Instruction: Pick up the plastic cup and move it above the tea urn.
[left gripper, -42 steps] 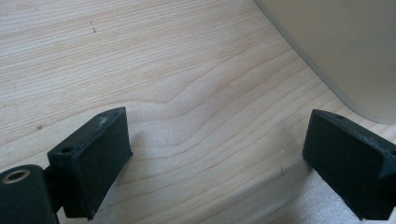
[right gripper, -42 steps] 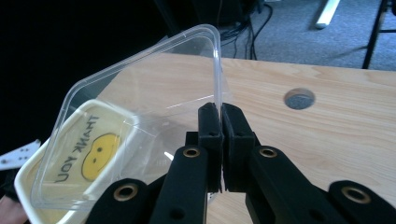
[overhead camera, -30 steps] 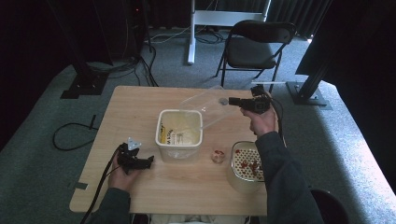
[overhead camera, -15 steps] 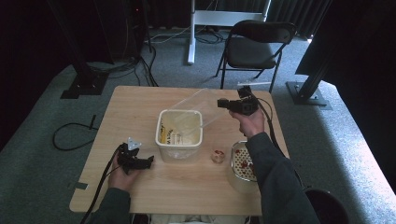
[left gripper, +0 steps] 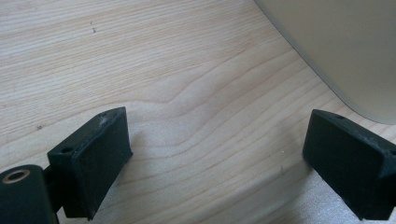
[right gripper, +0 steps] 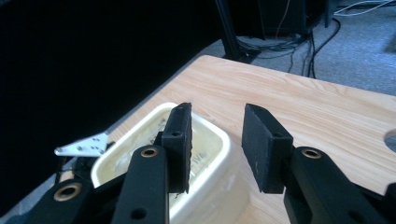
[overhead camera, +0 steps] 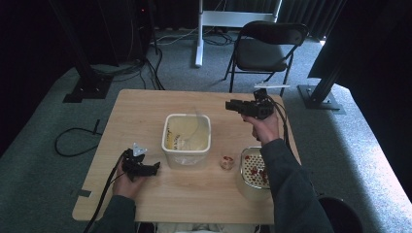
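A cream plastic tub (overhead camera: 187,145) stands in the middle of the wooden table (overhead camera: 141,109). A clear thin plastic piece (overhead camera: 193,124) lies across its mouth. My right gripper (overhead camera: 230,105) hovers above the table's back right and points left toward the tub (right gripper: 210,140). Its jaws have just been opening and nothing is between them (right gripper: 215,135). My left gripper (overhead camera: 153,169) rests near the front left, open, a little left of the tub. In the left gripper view its jaws (left gripper: 217,154) stand wide over bare wood, with the tub's wall (left gripper: 336,46) at the upper right.
A small round cup (overhead camera: 226,161) sits right of the tub. Beside it at the front right stands a round bowl (overhead camera: 242,170) with several red pieces. A folding chair (overhead camera: 265,48) and stand legs (overhead camera: 85,90) are on the carpet behind the table.
The clear plastic piece that stretched from the tub up to my right gripper has dropped onto the tub. My right gripper has opened and shifted slightly left. The left hand kept still.
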The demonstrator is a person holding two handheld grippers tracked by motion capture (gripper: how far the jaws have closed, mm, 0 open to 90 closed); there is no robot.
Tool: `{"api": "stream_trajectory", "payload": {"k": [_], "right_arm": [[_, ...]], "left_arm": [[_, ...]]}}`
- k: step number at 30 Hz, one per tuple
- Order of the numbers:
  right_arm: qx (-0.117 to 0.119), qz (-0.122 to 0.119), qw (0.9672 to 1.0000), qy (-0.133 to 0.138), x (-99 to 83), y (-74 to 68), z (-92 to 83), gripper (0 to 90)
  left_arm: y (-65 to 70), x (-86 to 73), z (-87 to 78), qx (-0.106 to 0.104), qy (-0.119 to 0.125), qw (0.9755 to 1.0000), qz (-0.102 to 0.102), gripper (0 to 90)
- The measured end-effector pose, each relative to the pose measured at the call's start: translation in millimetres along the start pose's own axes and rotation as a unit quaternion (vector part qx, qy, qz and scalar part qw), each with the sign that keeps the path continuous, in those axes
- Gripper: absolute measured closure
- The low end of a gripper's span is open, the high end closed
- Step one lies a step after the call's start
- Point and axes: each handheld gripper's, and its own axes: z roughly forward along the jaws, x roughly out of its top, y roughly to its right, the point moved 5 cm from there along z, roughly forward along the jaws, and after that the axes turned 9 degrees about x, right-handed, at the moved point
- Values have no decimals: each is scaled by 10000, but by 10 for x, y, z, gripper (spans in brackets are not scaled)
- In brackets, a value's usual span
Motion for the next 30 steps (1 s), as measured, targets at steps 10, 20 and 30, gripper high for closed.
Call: {"api": "stream_trajectory", "payload": {"k": [10,20,30], "right_arm": [[-516,-80,9983,-256,-234,220,-137,602],[-1524,-748,9830,-699,-470,332,-362,586],[-1925,-774,9776,-361,-570,441,-774,590]], "left_arm": [[2,-1,-1,3,0,10000,-8,81],[39,-26,-36,-115,11,9998,130,86],[179,-54,-162,-202,23,9996,216,333]]}}
